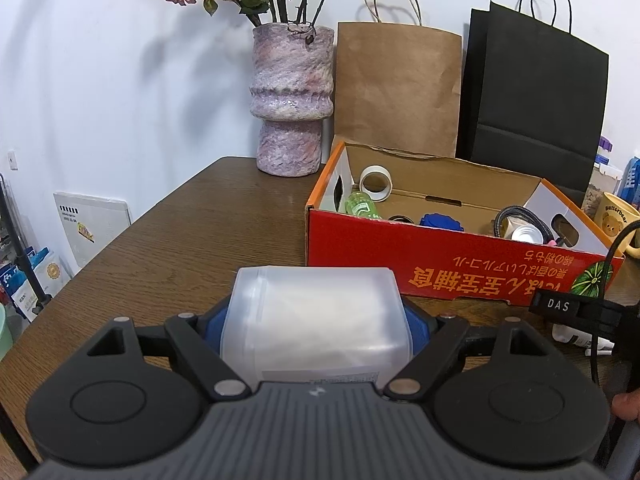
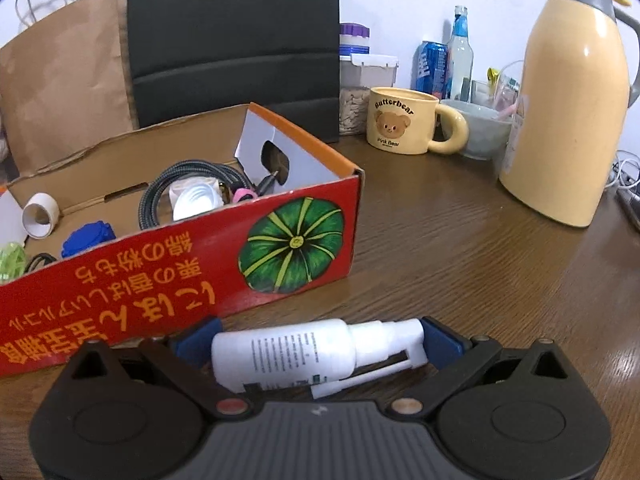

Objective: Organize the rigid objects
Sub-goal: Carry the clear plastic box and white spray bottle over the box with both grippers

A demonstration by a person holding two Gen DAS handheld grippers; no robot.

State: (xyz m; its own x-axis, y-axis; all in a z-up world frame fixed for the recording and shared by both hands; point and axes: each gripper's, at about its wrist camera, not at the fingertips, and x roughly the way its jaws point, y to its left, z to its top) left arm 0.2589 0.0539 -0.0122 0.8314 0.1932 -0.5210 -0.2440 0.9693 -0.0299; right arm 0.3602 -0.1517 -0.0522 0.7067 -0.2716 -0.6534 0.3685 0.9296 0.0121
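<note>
The left gripper clamps a frosted tub just short of the red box; the right gripper pinches a spray bottle (lying sideways) above the bench.

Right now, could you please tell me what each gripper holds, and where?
Left gripper: translucent plastic container, gripped by its sides. Right gripper: white spray bottle, lying between the pads, end to end.

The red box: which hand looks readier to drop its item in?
Probably the left. The left gripper is shut on the translucent container, facing the red box squarely. The right gripper sits low beside it, around the spray bottle; its grip is unclear.
</note>
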